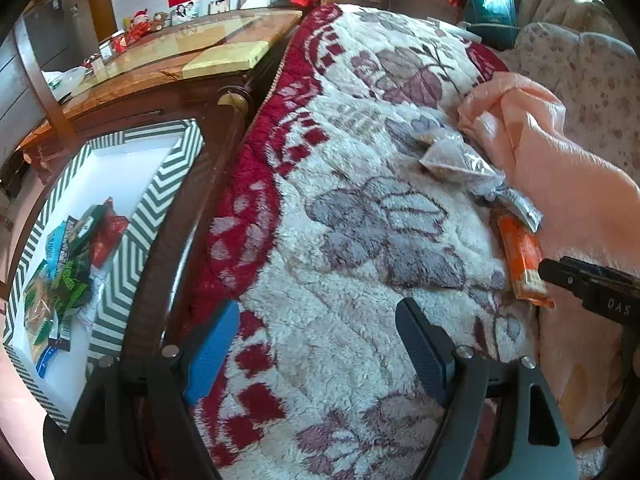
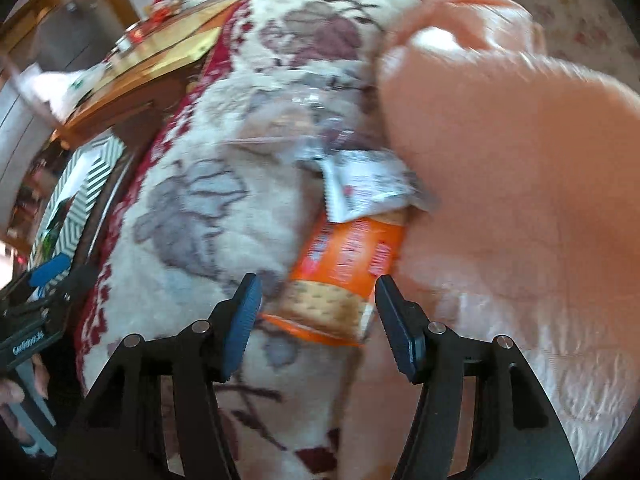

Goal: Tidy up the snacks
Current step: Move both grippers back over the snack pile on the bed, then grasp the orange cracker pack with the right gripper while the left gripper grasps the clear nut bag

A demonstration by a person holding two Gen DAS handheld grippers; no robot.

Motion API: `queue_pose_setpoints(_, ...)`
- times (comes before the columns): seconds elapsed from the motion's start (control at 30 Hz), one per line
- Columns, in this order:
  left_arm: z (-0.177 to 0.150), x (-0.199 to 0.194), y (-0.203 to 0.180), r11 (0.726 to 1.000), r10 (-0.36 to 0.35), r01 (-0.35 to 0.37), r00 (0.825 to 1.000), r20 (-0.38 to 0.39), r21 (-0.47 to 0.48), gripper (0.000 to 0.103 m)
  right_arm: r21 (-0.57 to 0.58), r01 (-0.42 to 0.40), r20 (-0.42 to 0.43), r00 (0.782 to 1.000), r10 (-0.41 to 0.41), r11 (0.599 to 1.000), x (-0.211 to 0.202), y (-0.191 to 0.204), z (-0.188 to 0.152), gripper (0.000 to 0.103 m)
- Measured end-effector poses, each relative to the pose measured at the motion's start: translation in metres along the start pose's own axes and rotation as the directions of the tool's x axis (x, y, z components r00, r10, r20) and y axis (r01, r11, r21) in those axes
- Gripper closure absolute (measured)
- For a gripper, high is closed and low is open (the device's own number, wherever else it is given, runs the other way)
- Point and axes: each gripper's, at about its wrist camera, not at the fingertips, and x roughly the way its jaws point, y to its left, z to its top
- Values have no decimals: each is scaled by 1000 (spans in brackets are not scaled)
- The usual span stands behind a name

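An orange cracker packet [image 2: 348,276] lies on the flowered fleece blanket [image 2: 208,216], against a pink quilt [image 2: 500,168]. My right gripper [image 2: 316,300] is open, its jaws on either side of the packet's near end, not closed on it. A silver-white sachet [image 2: 368,184] overlaps the packet's far end, and a clear bag [image 2: 288,120] lies beyond. In the left wrist view the same packet [image 1: 520,256], sachet [image 1: 516,204] and clear bag [image 1: 456,160] lie at the right. My left gripper [image 1: 316,324] is open and empty above the blanket [image 1: 360,220]. A chevron-patterned box [image 1: 132,236] at the left holds several snack packets [image 1: 68,264].
The box stands on a dark wooden stand [image 1: 192,208] beside the bed. A wooden table with a glass top [image 1: 168,52] and small ornaments is behind it. The pink quilt [image 1: 568,184] is bunched along the right. The right gripper's body [image 1: 592,288] shows at the right edge.
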Motion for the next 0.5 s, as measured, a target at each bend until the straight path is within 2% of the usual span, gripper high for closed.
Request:
queue_pose_setpoints(0.27,-2,11,-2,1000,4,-4,1000,-29,1,21,35,12,-33,999,-11,999,26,-9,6,43)
queue_pose_setpoints(0.37,-2,13,-2,1000,8,-8,999,-34,1,21,54,16,-36,999,-14,998,35,-10,12,39)
queue_pose_setpoints(0.5,-1,17,-1,1000,12,-12,999,-42,0,21,48,36,-55,998,-34,998,50,-12,20,39)
